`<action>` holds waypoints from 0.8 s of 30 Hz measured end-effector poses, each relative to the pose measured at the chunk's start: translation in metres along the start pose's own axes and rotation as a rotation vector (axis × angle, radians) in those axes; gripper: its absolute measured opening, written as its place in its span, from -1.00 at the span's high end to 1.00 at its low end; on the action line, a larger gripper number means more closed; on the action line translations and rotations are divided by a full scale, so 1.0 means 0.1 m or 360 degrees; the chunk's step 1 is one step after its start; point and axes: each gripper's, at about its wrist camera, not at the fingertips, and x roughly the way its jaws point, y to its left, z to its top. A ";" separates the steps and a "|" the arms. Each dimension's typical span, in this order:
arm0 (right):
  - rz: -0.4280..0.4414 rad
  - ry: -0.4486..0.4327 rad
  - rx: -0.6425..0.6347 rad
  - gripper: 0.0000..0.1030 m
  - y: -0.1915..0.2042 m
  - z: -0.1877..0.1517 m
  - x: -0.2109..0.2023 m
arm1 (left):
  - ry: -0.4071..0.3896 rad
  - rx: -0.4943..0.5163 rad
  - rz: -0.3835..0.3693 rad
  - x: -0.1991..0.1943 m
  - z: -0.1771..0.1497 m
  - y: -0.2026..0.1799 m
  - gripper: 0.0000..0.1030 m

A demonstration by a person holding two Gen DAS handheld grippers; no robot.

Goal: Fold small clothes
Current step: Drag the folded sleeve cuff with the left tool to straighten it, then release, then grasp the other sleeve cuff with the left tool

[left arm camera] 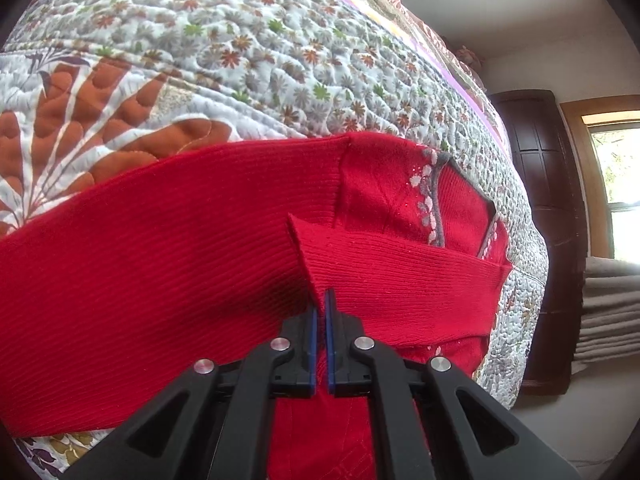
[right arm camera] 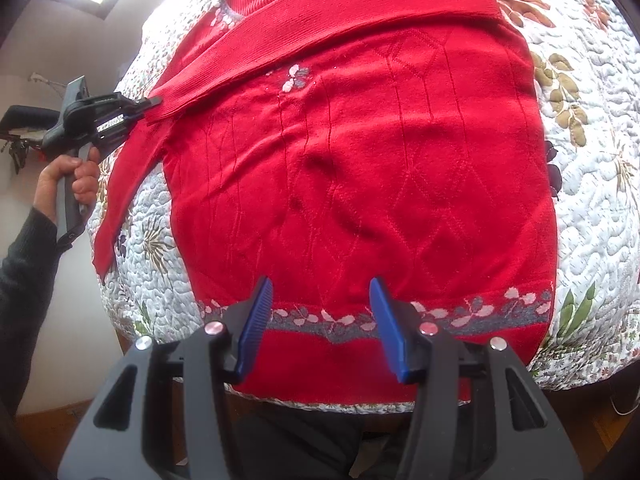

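Left gripper (left arm camera: 322, 300) is clamped tight on the cuff of a red sleeve (left arm camera: 400, 276), blue pads nearly touching with the ribbed knit pinched between them. That sleeve runs off toward 3 o'clock, laid across the chest of the red sweater (right arm camera: 360, 168). In the right wrist view the same gripper (right arm camera: 154, 101) shows at 10 o'clock, a hand (right arm camera: 74, 178) in a dark sleeve squeezing its handle.

Right gripper (right arm camera: 322, 312) hangs spread wide over the hem at 6 o'clock, blue fingers (right arm camera: 256, 320) well apart, gripping nothing. Between them runs the grey hem band (right arm camera: 500, 312) with pale pink flowers. No readable writing or label anywhere on the garment.

The sweater lies flat, front up, on a quilted floral bedspread (right arm camera: 600, 208). The other sleeve (right arm camera: 120, 196) trails down the sweater's side toward 8 o'clock, partly on the quilt. A small flower motif (right arm camera: 294, 76) sits on the chest just below the folded sleeve.

The hem reaches right to the bed's near edge at 6 o'clock. Plenty of bare quilt from 1 to 4 o'clock. In the left wrist view, a dark wooden cabinet (left arm camera: 540, 200) stands past the bed at 3 o'clock, beside a window (left arm camera: 616, 176).
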 end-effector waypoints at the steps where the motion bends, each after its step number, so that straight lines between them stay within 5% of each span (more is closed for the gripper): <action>1: -0.0001 0.0003 -0.0004 0.01 0.00 0.00 0.00 | -0.0017 -0.0015 0.0029 -0.02 -0.01 0.02 0.88; 6: 0.0007 -0.0004 0.0008 0.01 0.01 0.01 0.00 | -0.0153 -0.0092 -0.0058 -0.25 -0.05 0.02 0.87; 9: 0.0007 0.0020 -0.0014 0.01 0.06 0.02 0.06 | -0.0104 -0.0065 -0.0141 -0.11 -0.06 -0.11 0.75; 15: 0.0017 0.0012 -0.0063 0.00 0.21 0.04 0.02 | -0.0022 -0.0162 -0.0104 0.22 -0.07 0.03 0.55; 18: 0.0007 0.0019 -0.0072 0.00 0.22 0.05 0.00 | -0.0084 -0.0207 -0.0122 0.07 -0.12 0.18 0.50; 24: -0.0007 0.0031 -0.0154 -0.01 0.35 0.14 -0.06 | -0.0344 -0.0514 -0.0149 -0.67 -0.45 0.91 -0.02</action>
